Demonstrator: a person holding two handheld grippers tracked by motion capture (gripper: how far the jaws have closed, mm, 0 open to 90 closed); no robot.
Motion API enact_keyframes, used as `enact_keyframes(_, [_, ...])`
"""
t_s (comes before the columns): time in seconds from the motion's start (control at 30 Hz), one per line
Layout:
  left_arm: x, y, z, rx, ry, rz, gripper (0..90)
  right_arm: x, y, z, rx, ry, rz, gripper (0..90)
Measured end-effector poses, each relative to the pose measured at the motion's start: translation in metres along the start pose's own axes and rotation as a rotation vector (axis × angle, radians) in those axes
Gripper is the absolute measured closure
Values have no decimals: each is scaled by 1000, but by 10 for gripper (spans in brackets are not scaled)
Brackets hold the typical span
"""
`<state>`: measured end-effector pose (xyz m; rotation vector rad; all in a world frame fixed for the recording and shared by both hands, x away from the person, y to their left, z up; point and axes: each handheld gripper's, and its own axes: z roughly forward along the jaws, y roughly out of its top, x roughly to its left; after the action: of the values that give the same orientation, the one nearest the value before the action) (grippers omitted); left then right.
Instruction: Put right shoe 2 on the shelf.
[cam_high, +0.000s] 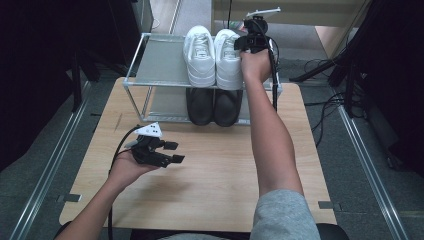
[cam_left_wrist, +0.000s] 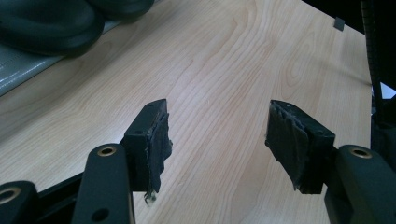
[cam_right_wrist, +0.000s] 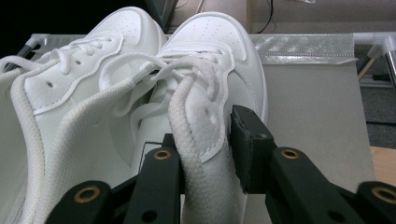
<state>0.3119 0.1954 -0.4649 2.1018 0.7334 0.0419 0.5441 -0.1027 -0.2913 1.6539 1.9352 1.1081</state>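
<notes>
A pair of white sneakers stands on the top shelf of a metal shoe rack (cam_high: 159, 62). The right sneaker (cam_high: 227, 62) (cam_right_wrist: 210, 60) stands beside the left one (cam_high: 199, 55) (cam_right_wrist: 70, 93). My right gripper (cam_high: 252, 42) (cam_right_wrist: 205, 135) straddles the heel collar of the right sneaker, one jaw inside the shoe and one outside. The jaws stand slightly apart from the collar wall, open. My left gripper (cam_high: 175, 152) (cam_left_wrist: 217, 135) hovers low over the wooden table (cam_high: 215, 175), open, with nothing between its fingers.
Two black shoes (cam_high: 214, 106) (cam_left_wrist: 51, 25) sit on the rack's lower shelf. The left half of the top shelf is bare grey mesh. Cables trail from both grippers. Dark stands and cables flank the table on the floor.
</notes>
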Motion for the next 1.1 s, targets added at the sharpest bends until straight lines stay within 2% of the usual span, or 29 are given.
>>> enact_keyframes(0.1, [0,0,0,-1,-2,-1,399,-1,0,0,3,6,-7,701])
enact_keyframes(0.2, [0,0,0,4,-7,0,398,-4,0,-1,5,36,-5,641])
enact_keyframes(0.37, [-1,-1,1,11,-5,4,398,-6,-1,-6,2,64,-6,612])
enact_keyframes(0.53, [0,0,1,10,-3,5,398,-7,-1,-18,-20,99,-22,613])
enact_keyframes(0.63, [0,0,0,11,-11,1,397,-10,-1,-27,-38,150,-23,617])
enact_keyframes(0.67, [1,0,0,8,-6,1,396,-13,-2,-33,-40,172,-36,649])
enact_keyframes(0.73, [1,0,0,11,-4,0,395,-15,-3,-36,-44,182,-36,653])
enact_keyframes(0.93, [2,1,0,18,-8,-2,394,-23,-9,-58,-59,210,-90,641])
enact_keyframes(1.1, [3,2,1,14,-7,-4,393,-30,-16,-69,-66,227,-98,630])
